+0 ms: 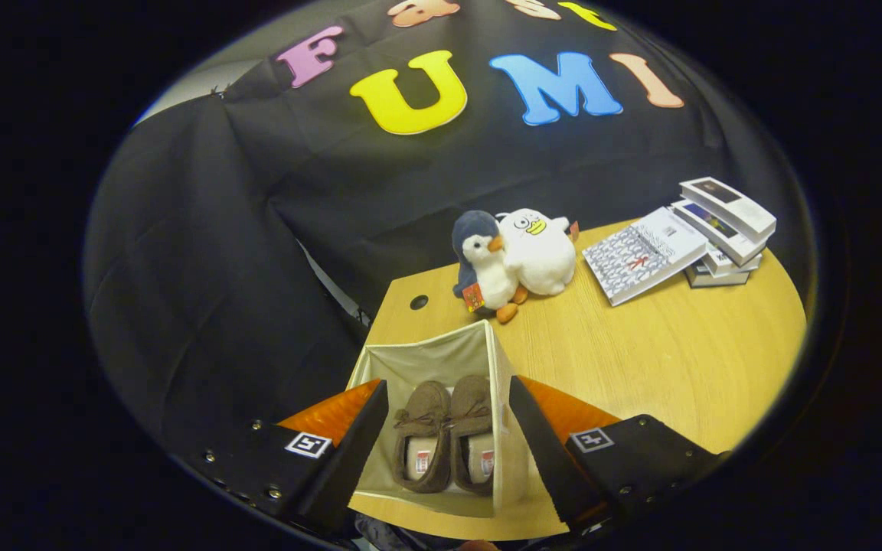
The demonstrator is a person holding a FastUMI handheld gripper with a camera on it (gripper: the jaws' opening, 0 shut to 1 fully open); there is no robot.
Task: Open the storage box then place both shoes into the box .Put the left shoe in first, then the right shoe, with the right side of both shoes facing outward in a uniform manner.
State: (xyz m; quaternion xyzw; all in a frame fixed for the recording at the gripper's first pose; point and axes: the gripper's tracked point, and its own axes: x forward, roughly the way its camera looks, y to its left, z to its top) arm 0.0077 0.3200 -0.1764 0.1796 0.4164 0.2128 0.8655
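Your claw (pixel 449 451) hangs above the storage box (pixel 441 360) with its fingers spread wide and nothing between them but air; the box stands open at the desk's (pixel 640 367) near corner, and both shoes (pixel 445 436) lie inside it side by side, touching, toes pointing away from you. Judged from that, the placing looks done, or very nearly; which shoe is left and which right, and which side faces outward, you cannot tell from this angle, so check that before you count it finished. If anything remains, it is to lift clear straight up; the box walls stand just inside your fingers on either hand. Open room lies to the right of the box; the plush toys (pixel 514 260) and the books (pixel 678 241) sit well beyond.
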